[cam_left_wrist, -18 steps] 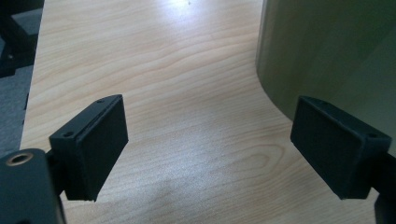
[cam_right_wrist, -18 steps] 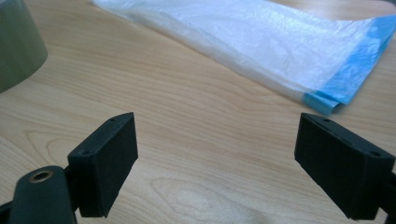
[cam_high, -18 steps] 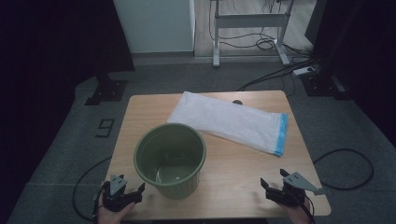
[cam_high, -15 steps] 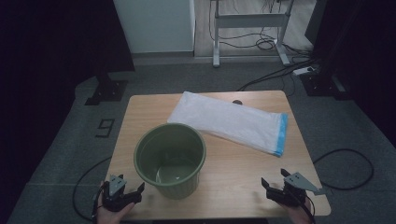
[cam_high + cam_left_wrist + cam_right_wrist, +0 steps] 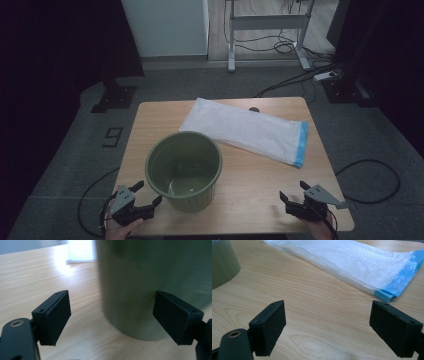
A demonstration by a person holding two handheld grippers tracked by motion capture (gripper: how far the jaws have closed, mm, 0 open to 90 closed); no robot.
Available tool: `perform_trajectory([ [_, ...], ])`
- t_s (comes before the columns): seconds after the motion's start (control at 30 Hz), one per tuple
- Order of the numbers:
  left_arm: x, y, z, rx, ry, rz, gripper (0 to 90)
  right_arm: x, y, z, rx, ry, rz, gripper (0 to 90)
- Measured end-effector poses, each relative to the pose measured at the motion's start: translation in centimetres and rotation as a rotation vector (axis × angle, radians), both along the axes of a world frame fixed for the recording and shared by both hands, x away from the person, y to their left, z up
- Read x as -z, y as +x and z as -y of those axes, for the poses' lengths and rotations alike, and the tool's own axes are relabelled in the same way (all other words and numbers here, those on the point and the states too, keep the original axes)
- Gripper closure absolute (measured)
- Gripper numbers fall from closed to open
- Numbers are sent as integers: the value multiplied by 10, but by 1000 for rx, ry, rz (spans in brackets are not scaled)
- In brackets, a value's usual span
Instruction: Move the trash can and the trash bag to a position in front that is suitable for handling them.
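Resting at the near edge of the surface (image 5: 250, 175), left gripper (image 5: 145, 194) and right gripper (image 5: 294, 192) hold fingers wide, empty, green bucket (image 5: 184, 170) between them, white bag (image 5: 247, 130) behind.

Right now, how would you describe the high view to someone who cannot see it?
A green bucket and a flat white plastic bag lie on a wooden table. At the near edge, the left gripper and right gripper rest open, holding nothing.
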State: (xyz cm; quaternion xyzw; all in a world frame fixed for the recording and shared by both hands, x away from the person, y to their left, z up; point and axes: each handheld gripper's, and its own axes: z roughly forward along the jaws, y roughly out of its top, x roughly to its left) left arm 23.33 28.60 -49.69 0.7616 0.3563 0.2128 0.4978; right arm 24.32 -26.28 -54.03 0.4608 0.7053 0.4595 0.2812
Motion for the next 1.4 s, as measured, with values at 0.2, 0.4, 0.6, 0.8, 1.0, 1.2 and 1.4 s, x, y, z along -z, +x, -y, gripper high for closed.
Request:
perform_trajectory([
  [0.2, 0, 18, 21, 158, 13, -5, 136, 1, 3, -3, -20, -1, -5, 133],
  [0.4, 5, 28, 44, 198, 69, -22, 141, 1, 3, -5, -34, -6, -4, 133],
  [0.6, 6, 35, 67, 209, 127, -25, 154, 1, 5, -7, -45, -2, -6, 133],
  [0.8, 5, 46, 87, 224, 116, -39, 164, 2, 5, -11, -45, -4, -7, 133],
  [1.0, 4, 53, 99, 227, 112, -50, 164, 2, 3, -14, -31, -7, -7, 133],
  [1.2, 3, 58, 122, 253, 134, -48, 164, 2, 3, -15, -49, -14, -10, 133],
  [1.4, 2, 59, 129, 231, 117, -45, 163, 2, 1, -11, -49, -13, -11, 133],
])
